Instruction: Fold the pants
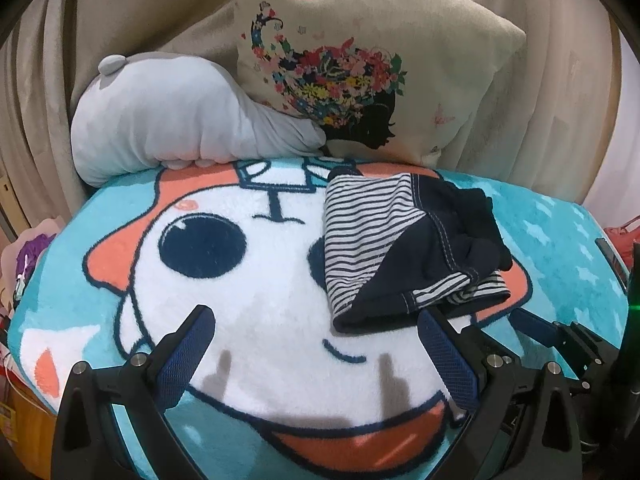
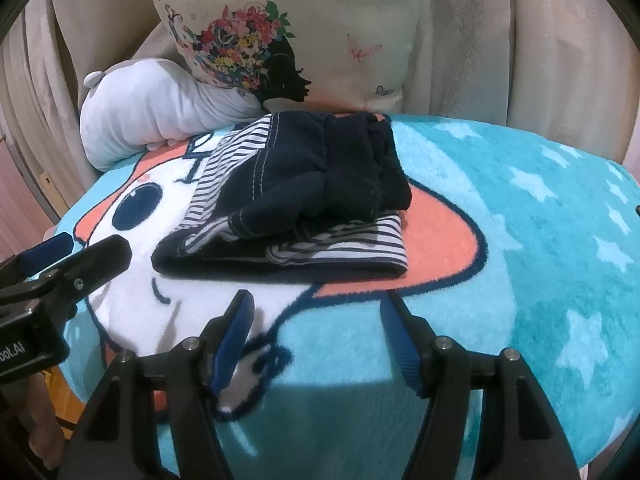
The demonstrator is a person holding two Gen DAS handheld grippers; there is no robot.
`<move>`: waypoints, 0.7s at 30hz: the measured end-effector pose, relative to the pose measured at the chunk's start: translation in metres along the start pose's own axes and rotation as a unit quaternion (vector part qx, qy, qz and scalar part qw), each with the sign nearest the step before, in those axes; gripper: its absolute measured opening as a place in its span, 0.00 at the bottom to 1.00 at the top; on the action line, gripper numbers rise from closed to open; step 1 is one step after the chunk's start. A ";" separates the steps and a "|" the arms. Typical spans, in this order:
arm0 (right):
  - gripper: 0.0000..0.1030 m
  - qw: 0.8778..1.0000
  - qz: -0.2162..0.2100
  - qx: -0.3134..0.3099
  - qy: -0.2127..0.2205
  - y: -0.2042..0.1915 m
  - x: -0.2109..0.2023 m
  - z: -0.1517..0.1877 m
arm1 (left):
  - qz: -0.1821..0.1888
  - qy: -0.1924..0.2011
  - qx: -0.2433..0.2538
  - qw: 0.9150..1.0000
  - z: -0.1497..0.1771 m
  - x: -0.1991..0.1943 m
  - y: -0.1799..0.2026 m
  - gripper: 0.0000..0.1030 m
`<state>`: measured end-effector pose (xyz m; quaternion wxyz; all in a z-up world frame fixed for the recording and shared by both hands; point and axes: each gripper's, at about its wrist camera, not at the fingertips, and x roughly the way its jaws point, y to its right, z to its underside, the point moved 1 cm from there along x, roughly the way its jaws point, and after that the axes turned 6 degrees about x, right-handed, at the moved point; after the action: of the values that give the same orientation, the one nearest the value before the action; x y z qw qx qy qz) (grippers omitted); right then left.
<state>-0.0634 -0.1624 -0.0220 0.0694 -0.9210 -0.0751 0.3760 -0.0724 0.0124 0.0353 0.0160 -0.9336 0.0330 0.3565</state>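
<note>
The pants (image 1: 408, 240), navy with striped white panels, lie folded in a compact bundle on the cartoon blanket (image 1: 260, 280). They also show in the right wrist view (image 2: 304, 200). My left gripper (image 1: 316, 316) is open and empty, just in front of the bundle, its right finger near the bundle's front edge. My right gripper (image 2: 316, 308) is open and empty, hovering just short of the bundle's front fold. The left gripper's fingers (image 2: 104, 254) show at the left of the right wrist view. The right gripper's finger (image 1: 536, 326) shows at the right of the left wrist view.
A grey plush cushion (image 1: 168, 124) and a beige flower-print pillow (image 1: 360, 60) stand behind the blanket against beige curtains. The teal blanket (image 2: 540, 220) with white stars spreads to the right. Clutter lies off the blanket's left edge (image 1: 28, 264).
</note>
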 end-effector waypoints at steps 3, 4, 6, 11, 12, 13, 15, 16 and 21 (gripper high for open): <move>0.66 1.000 0.001 -0.002 -0.001 -0.001 0.001 0.000 | 0.004 -0.008 -0.002 1.000 0.001 0.004 0.000 0.99; 0.67 1.000 0.001 -0.003 -0.001 -0.001 0.001 0.000 | 0.003 -0.010 -0.003 1.000 0.002 0.005 0.000 0.99; 0.67 1.000 0.003 -0.004 -0.001 -0.002 0.002 0.000 | 0.001 -0.013 -0.003 1.000 0.003 0.007 -0.001 0.99; 0.67 1.000 0.005 -0.002 -0.002 -0.001 0.003 0.000 | 0.002 -0.022 -0.006 1.000 0.005 0.012 -0.003 0.99; 0.67 1.000 0.006 -0.002 -0.002 -0.001 0.003 0.000 | 0.002 -0.024 -0.007 1.000 0.005 0.012 -0.003 0.99; 0.67 1.000 0.006 -0.002 -0.002 -0.001 0.003 0.000 | 0.003 -0.026 -0.008 1.000 0.006 0.013 -0.003 0.99; 0.67 1.000 0.007 -0.003 -0.002 -0.002 0.004 -0.001 | 0.005 -0.029 -0.008 1.000 0.007 0.014 -0.004 0.99; 0.67 1.000 0.008 -0.004 -0.002 -0.002 0.004 -0.001 | 0.006 -0.030 -0.008 0.999 0.007 0.014 -0.004 0.99; 0.67 1.000 0.008 -0.004 -0.003 -0.002 0.005 -0.001 | 0.006 -0.031 -0.008 0.999 0.008 0.015 -0.004 0.99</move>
<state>-0.0594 -0.1598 -0.0241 0.0624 -0.9207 -0.0691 0.3791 -0.0665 0.0163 0.0190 0.0073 -0.9220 0.0355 0.3855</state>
